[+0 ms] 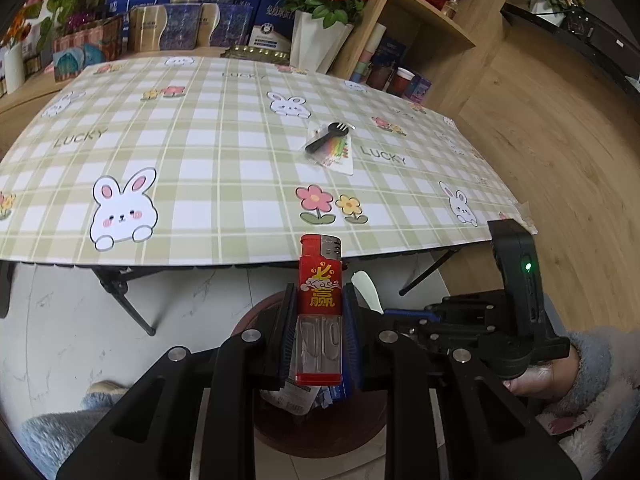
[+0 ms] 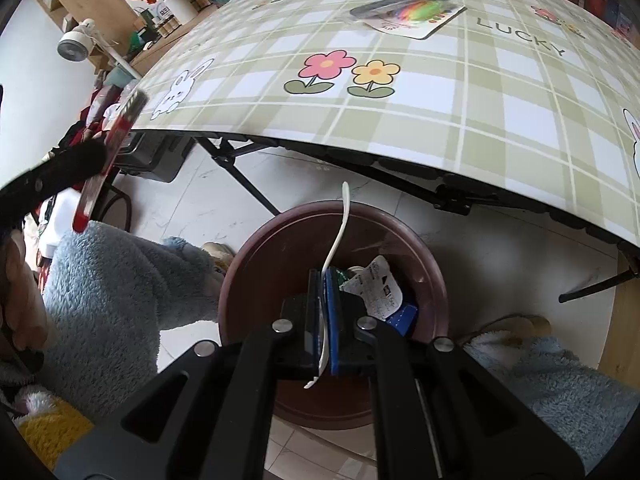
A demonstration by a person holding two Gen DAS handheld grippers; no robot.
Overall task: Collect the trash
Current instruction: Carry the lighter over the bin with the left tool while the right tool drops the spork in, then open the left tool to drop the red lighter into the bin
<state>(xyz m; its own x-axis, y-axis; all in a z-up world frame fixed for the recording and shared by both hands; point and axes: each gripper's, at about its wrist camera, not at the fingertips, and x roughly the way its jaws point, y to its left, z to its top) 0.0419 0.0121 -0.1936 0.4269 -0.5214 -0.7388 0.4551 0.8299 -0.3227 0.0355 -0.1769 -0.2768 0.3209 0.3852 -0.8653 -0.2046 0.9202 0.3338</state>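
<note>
The brown bin (image 2: pixel 432 276) on the floor holds crumpled wrappers (image 2: pixel 376 288) (print unreadable). Over it the left gripper (image 1: pixel 318 312) clamps a red lighter (image 1: pixel 320 304); the right gripper (image 2: pixel 324 312), jaws nearly closed, has a thin white plastic strip (image 2: pixel 340 232) between them. On the table (image 2: pixel 440 92), its cloth printed "LUCKY", lies a bagged black fork (image 1: pixel 326 138).

Two tongs were in view, the left tongs (image 1: pixel 320 320) and the right tongs (image 2: pixel 324 320). One red lighter (image 1: pixel 320 280), one thin white strip (image 2: pixel 338 236), one brown bin (image 2: pixel 280 240), one black fork (image 1: pixel 326 136) and one colourful card (image 2: pixel 420 16) showed.
</note>
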